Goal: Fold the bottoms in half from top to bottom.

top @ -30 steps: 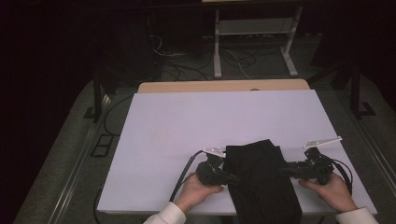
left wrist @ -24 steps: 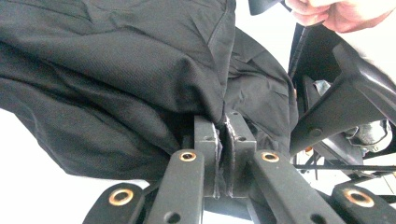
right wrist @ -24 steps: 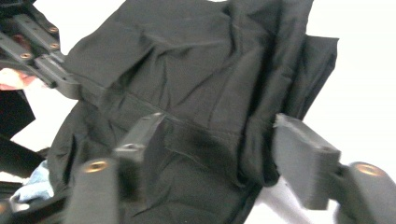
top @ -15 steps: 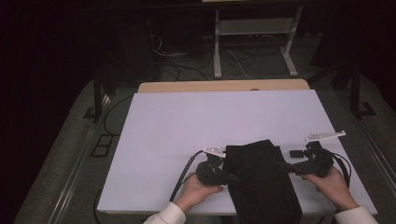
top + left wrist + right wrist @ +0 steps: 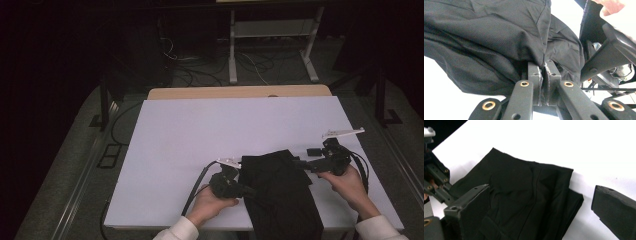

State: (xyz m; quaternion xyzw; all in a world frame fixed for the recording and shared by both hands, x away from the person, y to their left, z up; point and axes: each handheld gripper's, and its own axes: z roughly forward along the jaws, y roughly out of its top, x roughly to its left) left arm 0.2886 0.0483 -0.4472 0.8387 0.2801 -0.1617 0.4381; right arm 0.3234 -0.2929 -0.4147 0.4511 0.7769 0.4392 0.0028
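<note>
currently the black garment (image 5: pixel 280 195) lies folded on the white table (image 5: pixel 200 140), at the table's near edge, its long axis running from the person outward, with the near end hanging over that edge. the left gripper (image 5: pixel 245 190) sits against the garment's left side, jaws shut tight on a pinch of the fabric (image 5: pixel 541 67), as its own view confirms. the right gripper (image 5: pixel 306 157) stands just off the garment's far right corner (image 5: pixel 571 171); its jaws have just been opening and now stand wide, with nothing pressed between them and the cloth lying below and ahead of them. judgement: the right gripper is the free one and the nearer to that far corner, so any regrip falls to it, reaching inward toward the garment while the left gripper anchors the opposite side.
</note>
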